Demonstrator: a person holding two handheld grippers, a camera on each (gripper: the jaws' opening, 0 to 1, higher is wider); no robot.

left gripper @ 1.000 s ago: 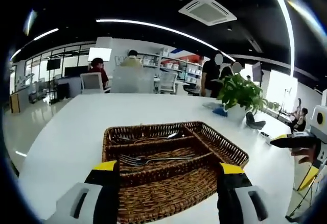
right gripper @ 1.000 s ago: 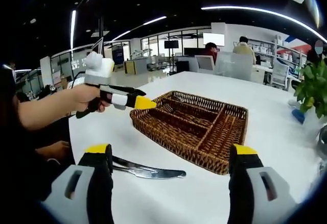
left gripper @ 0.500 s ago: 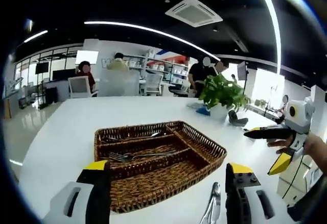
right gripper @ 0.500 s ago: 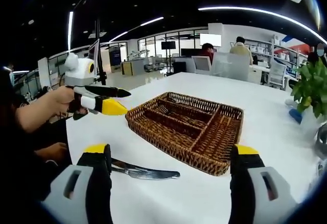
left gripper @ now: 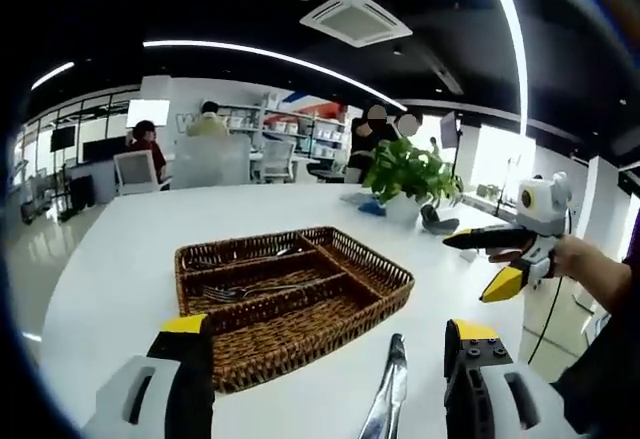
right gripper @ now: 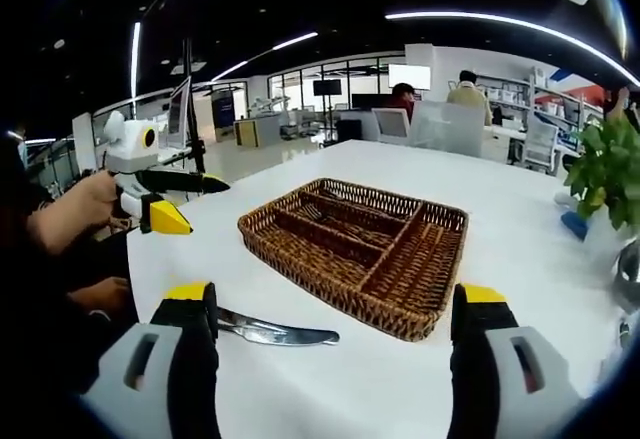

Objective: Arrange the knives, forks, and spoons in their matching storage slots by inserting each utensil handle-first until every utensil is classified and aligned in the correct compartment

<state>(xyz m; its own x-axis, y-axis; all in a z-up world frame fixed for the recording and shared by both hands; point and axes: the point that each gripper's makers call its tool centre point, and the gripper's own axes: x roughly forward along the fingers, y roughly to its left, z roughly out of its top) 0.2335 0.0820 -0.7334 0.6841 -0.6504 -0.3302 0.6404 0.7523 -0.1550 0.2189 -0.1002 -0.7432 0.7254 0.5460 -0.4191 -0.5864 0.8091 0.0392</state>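
A brown wicker tray (left gripper: 300, 304) with three long compartments sits on the white table (left gripper: 110, 259). A fork (left gripper: 255, 289) lies in its middle compartment and a spoon (left gripper: 245, 257) in the far one. A table knife (left gripper: 385, 399) lies on the table in front of the tray, between my left gripper's (left gripper: 328, 359) open jaws. In the right gripper view the knife (right gripper: 275, 332) lies just past the left jaw of my open right gripper (right gripper: 335, 304), with the tray (right gripper: 355, 244) beyond. The left gripper (right gripper: 160, 197) hangs open left of the tray; the right gripper (left gripper: 500, 259) is held open at the right.
A potted plant (left gripper: 400, 174) stands at the table's far side, right of the tray, and also shows as the plant (right gripper: 605, 174) in the right gripper view. A person's arm (right gripper: 60, 224) reaches in at the left. People and chairs (left gripper: 140, 164) are behind the table.
The left gripper has drawn back from beside the tray toward the table's edge, and its view has swung right, bringing the knife in. The right gripper has barely moved.
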